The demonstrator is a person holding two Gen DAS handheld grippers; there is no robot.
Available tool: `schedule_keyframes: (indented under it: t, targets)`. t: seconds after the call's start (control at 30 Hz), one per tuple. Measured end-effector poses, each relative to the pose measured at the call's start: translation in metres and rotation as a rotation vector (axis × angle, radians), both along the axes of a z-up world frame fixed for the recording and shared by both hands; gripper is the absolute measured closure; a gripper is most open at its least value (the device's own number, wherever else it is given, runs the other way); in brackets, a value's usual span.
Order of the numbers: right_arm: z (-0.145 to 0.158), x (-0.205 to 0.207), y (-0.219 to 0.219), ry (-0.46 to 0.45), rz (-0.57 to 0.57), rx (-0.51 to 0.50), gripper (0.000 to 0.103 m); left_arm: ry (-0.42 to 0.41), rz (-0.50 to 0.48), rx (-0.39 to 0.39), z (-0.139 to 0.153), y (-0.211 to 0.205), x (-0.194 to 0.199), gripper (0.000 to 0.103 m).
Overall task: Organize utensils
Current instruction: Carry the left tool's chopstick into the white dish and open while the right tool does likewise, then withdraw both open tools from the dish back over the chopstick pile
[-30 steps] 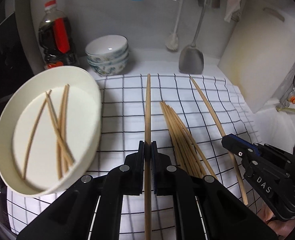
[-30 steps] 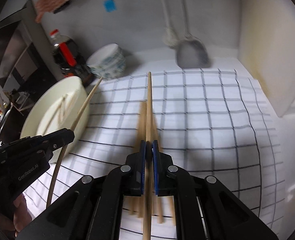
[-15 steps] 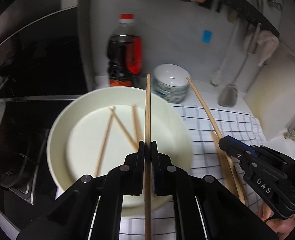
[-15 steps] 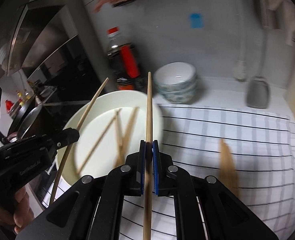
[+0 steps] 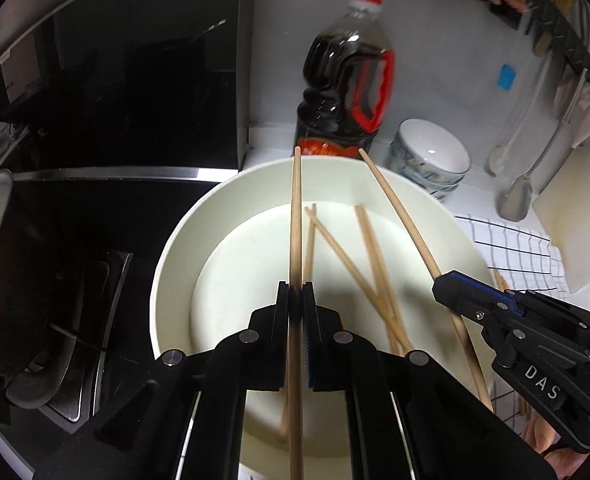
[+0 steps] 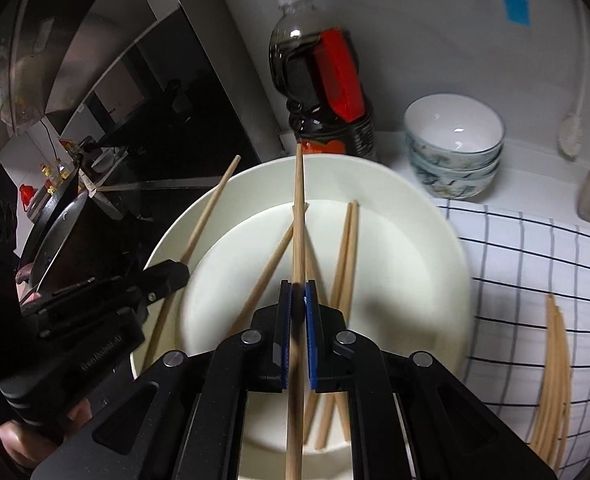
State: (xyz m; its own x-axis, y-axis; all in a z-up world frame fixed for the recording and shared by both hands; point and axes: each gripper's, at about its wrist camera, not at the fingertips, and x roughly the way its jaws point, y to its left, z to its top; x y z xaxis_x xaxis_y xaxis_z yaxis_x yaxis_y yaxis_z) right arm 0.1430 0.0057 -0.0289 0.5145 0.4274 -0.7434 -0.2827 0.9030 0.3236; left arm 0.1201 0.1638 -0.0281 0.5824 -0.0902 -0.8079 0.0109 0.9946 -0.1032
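A cream round plate (image 5: 183, 236) (image 6: 427, 216) holds several loose wooden chopsticks (image 5: 369, 248) (image 6: 345, 256). My left gripper (image 5: 295, 292) is shut on one chopstick (image 5: 296, 208) and holds it over the plate, pointing at the far rim. It also shows in the right wrist view (image 6: 175, 272) at the plate's left side. My right gripper (image 6: 297, 292) is shut on another chopstick (image 6: 299, 200) above the plate. It also shows in the left wrist view (image 5: 447, 284) with its chopstick (image 5: 399, 208). A bundle of several chopsticks (image 6: 553, 368) lies on the checked cloth (image 6: 535, 248).
A dark sauce bottle (image 5: 347, 80) (image 6: 319, 76) stands behind the plate. Stacked patterned bowls (image 5: 431, 160) (image 6: 453, 144) sit to its right. A black stove with a pan (image 5: 7, 264) lies left. A spatula (image 5: 515, 200) hangs against the wall, and a cutting board (image 5: 575, 224) leans at the right.
Both grippers have swung left from the checked cloth to above the plate, each still holding its chopstick. The plate now sits right under both.
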Motion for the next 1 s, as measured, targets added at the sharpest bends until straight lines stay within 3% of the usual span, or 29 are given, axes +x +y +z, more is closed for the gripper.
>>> schedule_keyframes:
  t: [0.33, 0.7, 0.73, 0.8, 0.87, 1.0]
  targets:
    - [-0.024, 0.022, 0.016, 0.079, -0.014, -0.028, 0.096, 0.069, -0.015, -0.01, -0.028, 0.003, 0.019, 0.096]
    - [-0.041, 0.025, 0.014, 0.138, -0.032, -0.038, 0.096, 0.105, -0.013, -0.016, -0.041, 0.001, 0.025, 0.095]
    - [-0.042, 0.024, 0.014, 0.14, -0.033, -0.035, 0.095, 0.106, -0.015, -0.017, -0.04, 0.002, 0.025, 0.093]
    - [-0.04, 0.023, 0.013, 0.139, -0.039, -0.036, 0.081, 0.107, -0.011, -0.017, -0.039, 0.003, 0.024, 0.076]
    - [-0.037, 0.022, 0.011, 0.125, -0.049, -0.038, 0.08, 0.096, 0.005, -0.014, -0.035, 0.005, 0.021, 0.062]
    - [-0.03, 0.016, 0.008, 0.1, -0.055, -0.058, 0.08, 0.065, 0.025, 0.005, -0.026, 0.011, 0.013, 0.049]
